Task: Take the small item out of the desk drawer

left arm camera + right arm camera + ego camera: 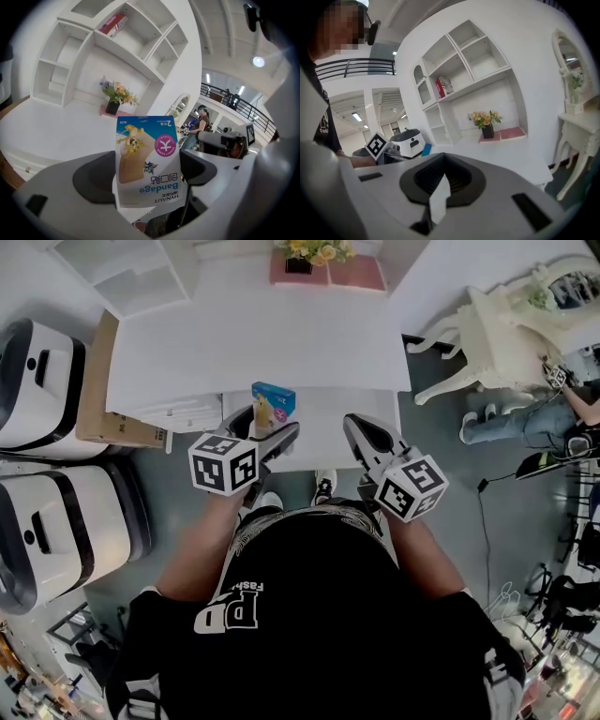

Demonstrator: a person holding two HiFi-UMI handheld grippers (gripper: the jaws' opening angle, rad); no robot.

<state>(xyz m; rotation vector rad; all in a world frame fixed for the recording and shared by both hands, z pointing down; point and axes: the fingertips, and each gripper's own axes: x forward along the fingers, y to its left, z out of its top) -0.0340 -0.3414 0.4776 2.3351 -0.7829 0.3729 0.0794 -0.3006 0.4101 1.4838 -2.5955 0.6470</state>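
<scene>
Blue-and-white bandage packet (147, 159) sits clamped between the jaws of the left gripper (265, 432), print upside down, lifted in the air. Head view puts it over the left rear part of the open drawer (323, 427) under the white desk (262, 343). Right gripper (362, 432) has its jaws pressed together with nothing between them, over the drawer's right side. The two grippers are side by side, apart. Flower pot (314, 251) stands at the desk's far edge.
</scene>
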